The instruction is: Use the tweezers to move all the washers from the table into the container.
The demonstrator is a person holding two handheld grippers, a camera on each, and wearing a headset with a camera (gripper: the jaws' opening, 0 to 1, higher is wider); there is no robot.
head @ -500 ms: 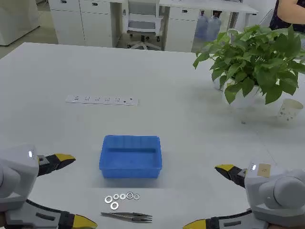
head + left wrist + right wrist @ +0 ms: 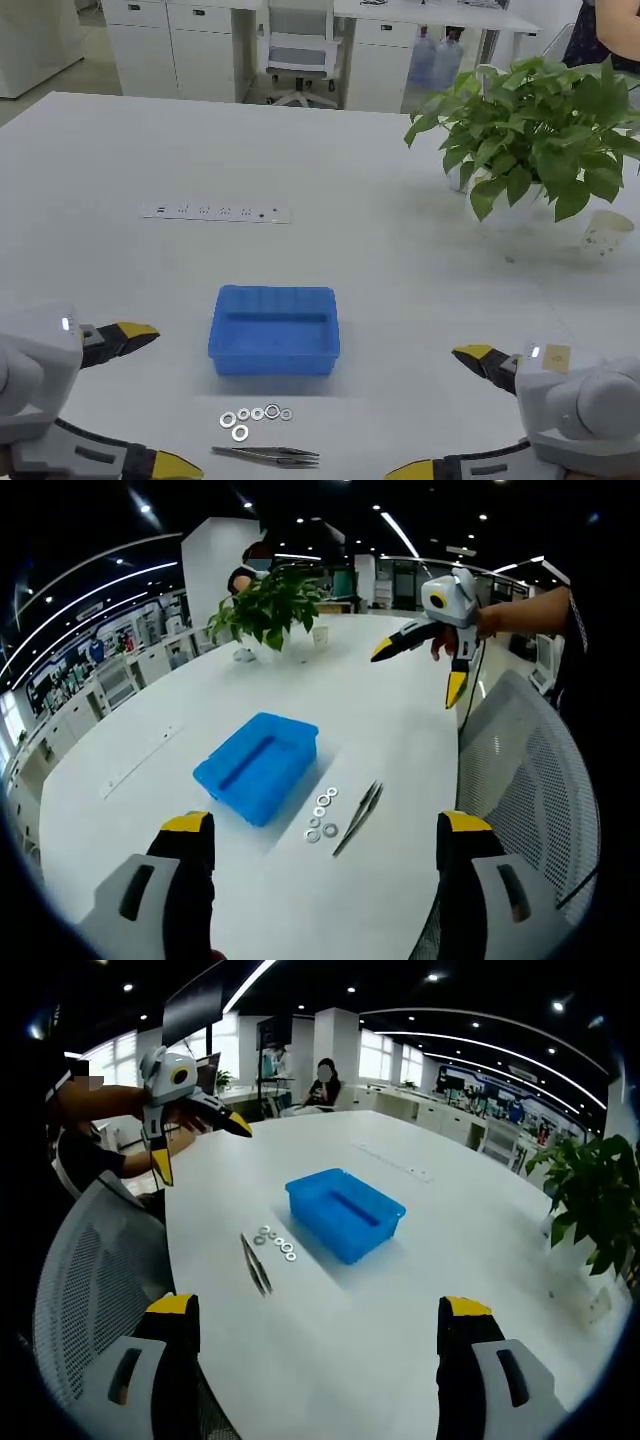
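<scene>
Nothing is done yet: the washers [image 2: 256,415] and tweezers [image 2: 268,455] lie nearer than the empty container [image 2: 274,330], while the left gripper [image 2: 172,398] and right gripper [image 2: 428,411] gape wide, holding nothing.

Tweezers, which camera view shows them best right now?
The head view. The tweezers lie there largest and least distorted, seen side-on, just nearer the person than the washers. The left gripper view shows them smaller, slanted beside the washers. The right gripper view shows them smallest, as a thin dark sliver.
</scene>
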